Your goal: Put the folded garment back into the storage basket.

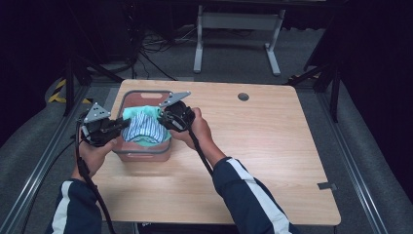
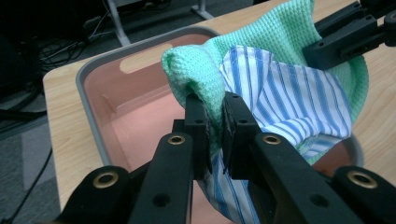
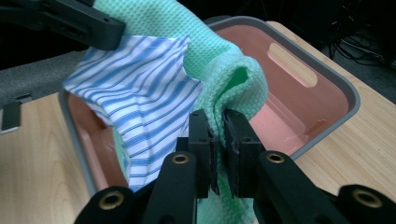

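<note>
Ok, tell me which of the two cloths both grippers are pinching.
The green waffle-weave cloth: each gripper's jaws clamp its rolled edge. The blue-striped cloth lies cradled inside it, over the pink bin.

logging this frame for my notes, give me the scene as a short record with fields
surface: light wooden table
container: pink plastic bin with grey rim, near the table's left edge
contents: mint green waffle-weave cloth and blue-and-white striped fabric, held together above the bin
left tool: shut on the green cloth's fold
right tool: shut on the green cloth's fold
person: dark sleeves with a white stripe
</note>
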`<state>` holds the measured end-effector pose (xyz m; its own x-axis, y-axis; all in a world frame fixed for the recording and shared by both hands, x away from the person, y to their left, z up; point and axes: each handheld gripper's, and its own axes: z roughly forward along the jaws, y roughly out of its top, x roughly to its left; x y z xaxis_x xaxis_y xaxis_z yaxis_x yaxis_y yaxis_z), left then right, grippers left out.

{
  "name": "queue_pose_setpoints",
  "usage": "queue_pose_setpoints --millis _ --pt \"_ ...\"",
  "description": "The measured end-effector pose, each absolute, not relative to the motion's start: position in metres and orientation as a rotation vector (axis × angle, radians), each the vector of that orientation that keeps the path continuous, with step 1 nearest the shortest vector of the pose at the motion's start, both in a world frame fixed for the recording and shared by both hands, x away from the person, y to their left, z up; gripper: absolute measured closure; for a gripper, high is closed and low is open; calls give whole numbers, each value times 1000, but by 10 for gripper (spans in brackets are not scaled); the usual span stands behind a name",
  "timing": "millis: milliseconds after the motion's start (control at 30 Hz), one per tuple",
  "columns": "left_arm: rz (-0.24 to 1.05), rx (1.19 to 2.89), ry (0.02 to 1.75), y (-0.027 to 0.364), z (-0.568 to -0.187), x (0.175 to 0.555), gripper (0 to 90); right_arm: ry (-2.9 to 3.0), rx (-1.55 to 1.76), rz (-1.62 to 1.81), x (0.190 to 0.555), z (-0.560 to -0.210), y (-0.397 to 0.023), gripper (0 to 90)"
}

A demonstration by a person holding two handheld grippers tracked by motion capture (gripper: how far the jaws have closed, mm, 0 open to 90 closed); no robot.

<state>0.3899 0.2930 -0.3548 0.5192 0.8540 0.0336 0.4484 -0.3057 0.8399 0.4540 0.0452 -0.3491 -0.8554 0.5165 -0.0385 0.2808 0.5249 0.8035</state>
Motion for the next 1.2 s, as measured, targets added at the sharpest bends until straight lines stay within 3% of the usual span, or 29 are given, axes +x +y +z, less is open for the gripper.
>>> queue_pose_setpoints --millis 267,1033,1200 --pt "713 2042 1068 285 -364 394 820 2510 683 1241 462 -362 52 821" --pt "711 2102 1118 289 -381 402 819 2586 694 1166 469 -388 73 800" --pt "743 2120 1126 284 -383 403 784 2598 700 1151 470 -391 73 778"
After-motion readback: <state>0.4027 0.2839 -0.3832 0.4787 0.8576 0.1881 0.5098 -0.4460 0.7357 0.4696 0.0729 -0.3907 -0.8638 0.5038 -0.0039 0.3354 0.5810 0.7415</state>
